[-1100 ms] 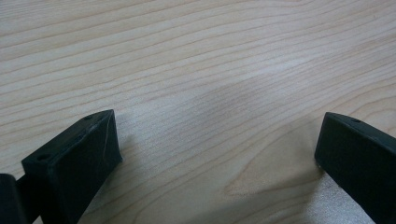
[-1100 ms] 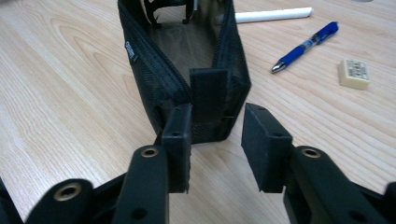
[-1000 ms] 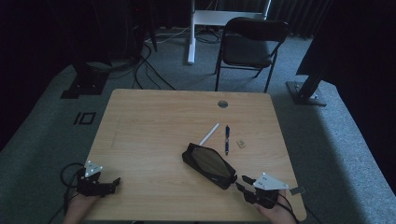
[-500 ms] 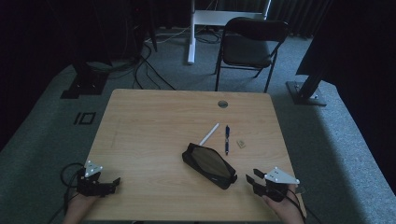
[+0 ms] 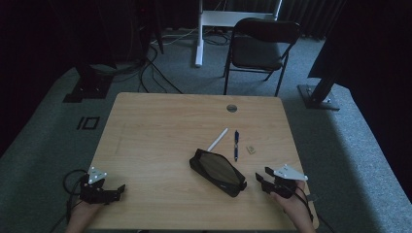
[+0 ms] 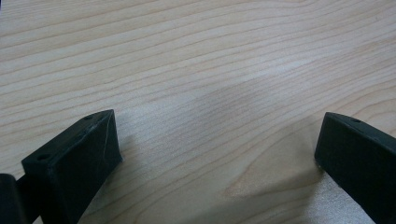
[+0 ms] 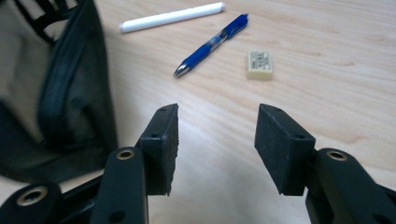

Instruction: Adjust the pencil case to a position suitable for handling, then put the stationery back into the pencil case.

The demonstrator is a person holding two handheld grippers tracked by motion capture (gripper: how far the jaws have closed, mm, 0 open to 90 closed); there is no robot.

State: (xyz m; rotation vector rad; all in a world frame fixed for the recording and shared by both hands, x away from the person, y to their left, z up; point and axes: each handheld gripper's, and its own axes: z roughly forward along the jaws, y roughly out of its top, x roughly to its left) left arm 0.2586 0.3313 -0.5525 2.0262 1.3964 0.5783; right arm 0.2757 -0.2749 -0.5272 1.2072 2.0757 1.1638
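Holding the right gripper (image 5: 265, 182) low over the table (image 5: 160, 131), we are keeping its blocky black jaws spread with nothing between them; the matte pads are facing each other across bare pale wood grain. Just left of it the pouch (image 5: 217, 171) is lying open, soft dark fabric with a rounded rim, slanting toward the near edge; beyond it the white stick (image 7: 172, 17), the glossy blue pen (image 7: 211, 44) and the small cream eraser (image 7: 259, 64) are resting apart from one another on the wood. We are resting the left gripper (image 5: 116, 190) by the near left corner, well apart from the pouch, its jaws spread wide over smooth grain; open tabletop is stretching between the two grippers and across the far half; a round grommet (image 5: 231, 108) is sitting near the far edge.
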